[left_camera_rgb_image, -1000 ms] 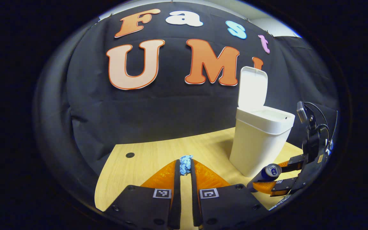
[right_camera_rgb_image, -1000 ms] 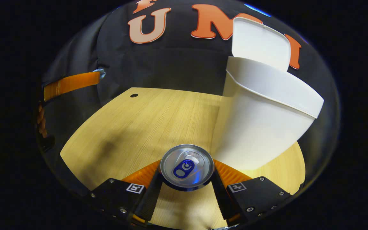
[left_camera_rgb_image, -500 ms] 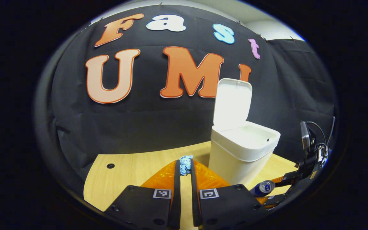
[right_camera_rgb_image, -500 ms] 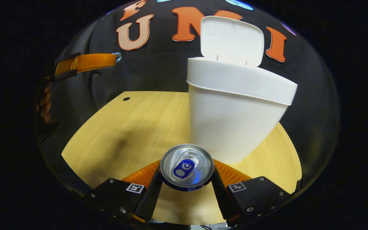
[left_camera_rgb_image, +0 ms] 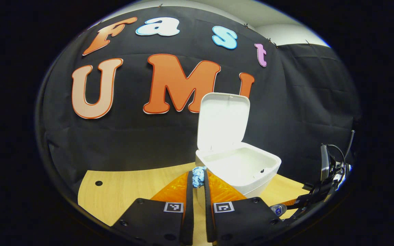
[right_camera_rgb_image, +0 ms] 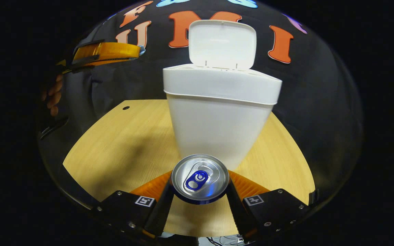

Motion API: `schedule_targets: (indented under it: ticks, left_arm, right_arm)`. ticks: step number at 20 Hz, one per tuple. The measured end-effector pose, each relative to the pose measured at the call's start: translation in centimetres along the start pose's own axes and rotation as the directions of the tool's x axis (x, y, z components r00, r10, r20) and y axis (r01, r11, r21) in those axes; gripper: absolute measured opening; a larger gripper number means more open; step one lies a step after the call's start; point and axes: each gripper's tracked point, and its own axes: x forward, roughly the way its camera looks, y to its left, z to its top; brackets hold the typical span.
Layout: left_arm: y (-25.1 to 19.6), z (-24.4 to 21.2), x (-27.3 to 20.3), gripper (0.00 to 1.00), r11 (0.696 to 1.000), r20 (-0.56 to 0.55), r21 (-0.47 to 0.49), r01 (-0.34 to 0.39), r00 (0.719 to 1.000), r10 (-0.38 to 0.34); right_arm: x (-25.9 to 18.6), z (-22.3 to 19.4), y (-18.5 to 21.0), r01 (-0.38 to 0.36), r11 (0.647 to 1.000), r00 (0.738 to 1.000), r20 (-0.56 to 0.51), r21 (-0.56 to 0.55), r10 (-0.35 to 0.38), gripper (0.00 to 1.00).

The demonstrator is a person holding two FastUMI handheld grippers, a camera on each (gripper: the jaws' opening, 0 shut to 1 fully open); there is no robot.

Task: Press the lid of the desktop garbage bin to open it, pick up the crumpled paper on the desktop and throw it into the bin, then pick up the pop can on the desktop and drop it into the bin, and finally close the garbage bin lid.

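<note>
The white garbage bin [left_camera_rgb_image: 251, 179] stands on the wooden desk with its lid [left_camera_rgb_image: 222, 121] raised upright. My left gripper [left_camera_rgb_image: 198, 177] is shut on a small blue crumpled paper [left_camera_rgb_image: 198, 176], held high just left of the bin's open mouth. In the right gripper view, the bin [right_camera_rgb_image: 221, 130] stands straight ahead and its lid [right_camera_rgb_image: 221, 42] is up. My right gripper [right_camera_rgb_image: 199, 184] is shut on the pop can [right_camera_rgb_image: 199, 177], whose silver top faces the camera, low in front of the bin. The left gripper [right_camera_rgb_image: 106, 54] with the paper appears up at the left.
The wooden desk [right_camera_rgb_image: 121, 140] has a small round hole [right_camera_rgb_image: 126, 108] at the far left. A hand [right_camera_rgb_image: 51, 97] holds the left gripper. The right gripper with the can [left_camera_rgb_image: 279, 209] appears low at the right in the left gripper view.
My left gripper has risen and moved toward the bin with the paper, and now looks down into the open mouth. The right gripper with the can has swung to face the bin squarely.
</note>
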Motion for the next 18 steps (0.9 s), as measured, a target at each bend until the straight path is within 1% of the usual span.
schedule_targets:
  ticks: [3,4,5,6,7,8,9,13,15,16,17,18]
  left_arm:
    - [-2.0,0.5,1.2,0.18,1.000,-0.004,0.002,0.027,1.000,-0.027]
    - [-2.6,0.5,1.7,0.18,0.999,-0.004,0.005,0.034,0.999,-0.034]
    - [-3.3,0.7,2.1,0.18,0.999,-0.005,0.005,0.045,0.999,-0.045]
    - [-4.1,0.7,2.7,0.18,0.998,-0.006,0.007,0.056,0.998,-0.056]
    - [-4.7,0.9,3.1,0.18,0.998,-0.008,0.009,0.063,0.998,-0.063]
    - [-5.3,0.8,3.5,0.18,0.998,-0.009,0.007,0.067,0.998,-0.067]
    - [-5.9,0.7,4.0,0.18,0.997,-0.017,0.004,0.076,0.997,-0.076]
    - [-7.4,0.6,5.2,0.18,0.996,-0.028,0.011,0.088,0.996,-0.087]
    - [-7.9,0.2,5.7,0.18,0.996,-0.035,0.014,0.088,0.996,-0.088]
    - [-8.1,-0.1,6.0,0.18,0.996,-0.043,0.014,0.088,0.995,-0.088]
    - [-8.1,-0.5,6.2,0.18,0.996,-0.054,0.013,0.083,0.995,-0.083]
    - [-8.0,-0.7,6.3,0.18,0.997,-0.063,0.011,0.076,0.995,-0.075]
  right_arm:
    - [-0.6,-0.6,-1.8,0.019,1.000,1.000,-0.002,0.023,-0.019,0.80]
    - [-0.8,-0.8,-2.4,0.024,0.999,1.000,-0.005,0.036,-0.024,0.75]
    - [-1.1,-1.1,-2.9,0.028,0.998,1.000,-0.007,0.049,-0.027,0.75]
    - [-1.3,-1.4,-3.4,0.037,0.998,0.999,-0.007,0.054,-0.037,0.80]
    - [-1.5,-1.7,-4.0,0.046,0.997,0.999,-0.007,0.058,-0.045,0.75]
    - [-1.6,-1.8,-4.6,0.055,0.997,0.998,-0.008,0.062,-0.055,0.80]
    - [-1.9,-2.0,-5.1,0.063,0.996,0.998,-0.008,0.069,-0.062,0.80]
    - [-2.7,-2.7,-7.0,0.092,0.991,0.996,-0.013,0.096,-0.092,0.80]
    - [-2.9,-3.0,-7.4,0.078,0.989,0.997,-0.016,0.125,-0.077,0.80]
    - [-3.0,-3.1,-7.6,0.080,0.987,0.997,-0.017,0.137,-0.078,0.75]
    - [-2.9,-3.2,-7.8,0.082,0.987,0.997,-0.017,0.140,-0.080,0.80]
    - [-3.0,-3.2,-8.0,0.086,0.987,0.996,-0.019,0.138,-0.084,0.80]
